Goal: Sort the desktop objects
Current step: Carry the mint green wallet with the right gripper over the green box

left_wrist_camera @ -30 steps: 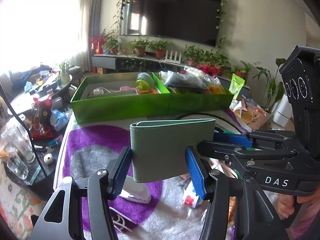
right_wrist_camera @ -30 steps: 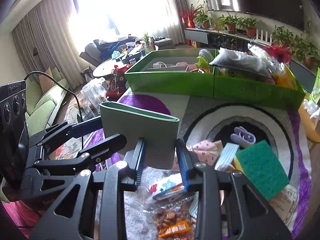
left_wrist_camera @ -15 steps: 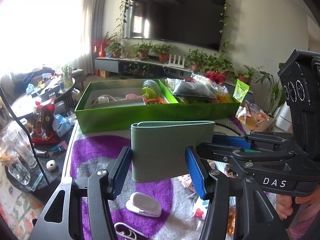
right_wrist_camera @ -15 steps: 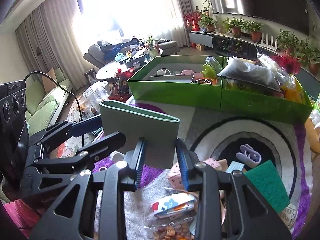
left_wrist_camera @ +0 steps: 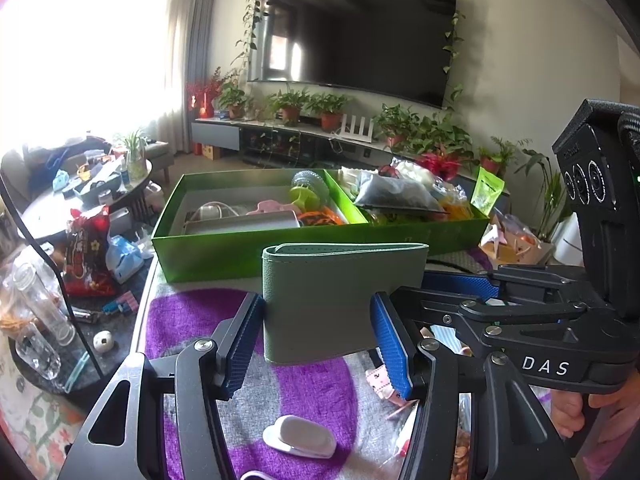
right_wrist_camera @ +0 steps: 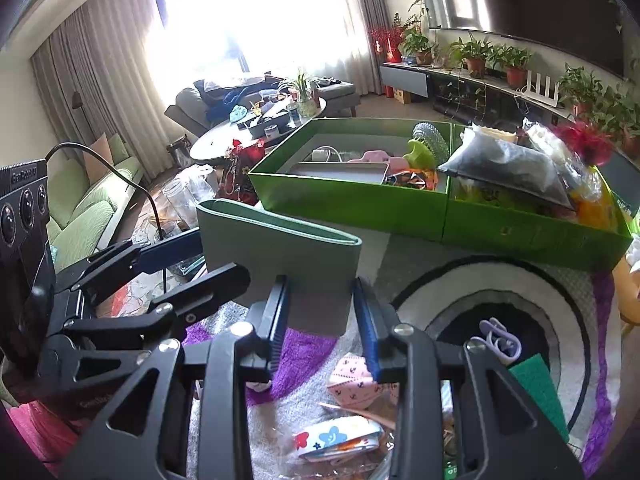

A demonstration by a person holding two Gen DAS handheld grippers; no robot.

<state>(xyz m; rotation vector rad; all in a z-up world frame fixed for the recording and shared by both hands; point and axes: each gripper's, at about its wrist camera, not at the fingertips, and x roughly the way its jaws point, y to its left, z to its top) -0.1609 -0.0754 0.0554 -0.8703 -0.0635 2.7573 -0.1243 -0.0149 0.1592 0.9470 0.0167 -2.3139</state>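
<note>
A folded grey-green wallet [left_wrist_camera: 340, 300] hangs above the rug, gripped at both ends. My left gripper [left_wrist_camera: 316, 320] is shut on it, blue pads pressing its two faces. My right gripper [right_wrist_camera: 320, 308] is shut on the same wallet [right_wrist_camera: 280, 256] near its folded end. In the left wrist view the right gripper [left_wrist_camera: 460, 280] shows from the side at the right. In the right wrist view the left gripper [right_wrist_camera: 172, 248] comes in from the left. A green two-compartment box [left_wrist_camera: 224, 256] stands just beyond the wallet, with several things in both halves.
On the purple, grey and white rug lie a white clip [left_wrist_camera: 300, 436], a pink mask [right_wrist_camera: 352, 380], a lilac clip [right_wrist_camera: 498, 340], a green sponge [right_wrist_camera: 536, 384] and a snack bag [right_wrist_camera: 340, 440]. Left of the table stands a glass side table [left_wrist_camera: 36, 320] with jars. A hand [left_wrist_camera: 568, 412] grips the right handle.
Both grippers have carried the wallet together a little toward the green box. The small things on the rug have slid lower in both views. The hold looks the same.
</note>
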